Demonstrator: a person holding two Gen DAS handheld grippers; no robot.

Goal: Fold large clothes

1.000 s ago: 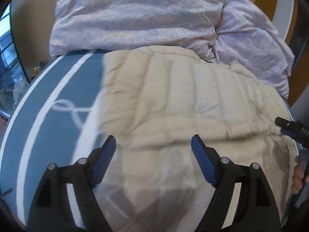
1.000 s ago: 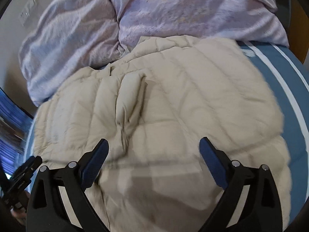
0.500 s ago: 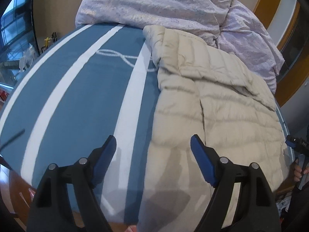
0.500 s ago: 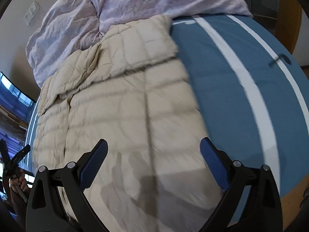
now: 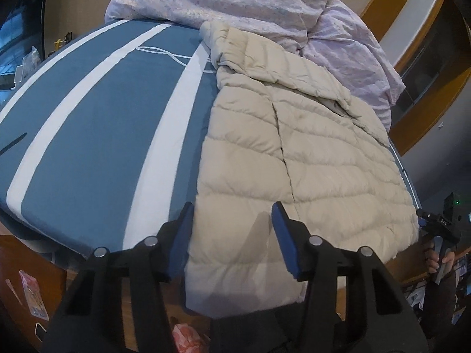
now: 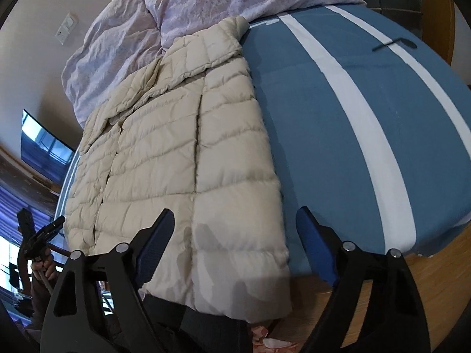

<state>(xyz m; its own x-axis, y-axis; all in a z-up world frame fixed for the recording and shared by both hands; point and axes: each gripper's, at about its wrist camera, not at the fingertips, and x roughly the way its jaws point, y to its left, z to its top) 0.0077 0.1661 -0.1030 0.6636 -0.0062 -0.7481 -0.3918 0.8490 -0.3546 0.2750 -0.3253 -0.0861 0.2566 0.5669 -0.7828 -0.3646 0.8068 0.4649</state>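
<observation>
Both grippers [image 5: 232,235] [image 6: 235,244]: black frames, blue pads, silver screws.

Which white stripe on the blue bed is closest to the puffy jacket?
The wide white stripe right beside the beige jacket; its far end slips under the jacket's collar. The thinner stripe lies farther away across blue sheet.

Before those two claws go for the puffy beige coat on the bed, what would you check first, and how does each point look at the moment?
1. Jacket lies flat on the bed: ok.
2. Hem hangs over the bed's near edge, within reach: ok.
3. Left gripper holds nothing; its jaws have just been closing, fabric beneath them but not pinched: ok.
4. Right gripper holds nothing; its jaws have just been closing: ok.
5. Top of the jacket clear of the lilac duvet: not ok, they touch.
6. Sleeves tucked evenly: cannot tell.
</observation>
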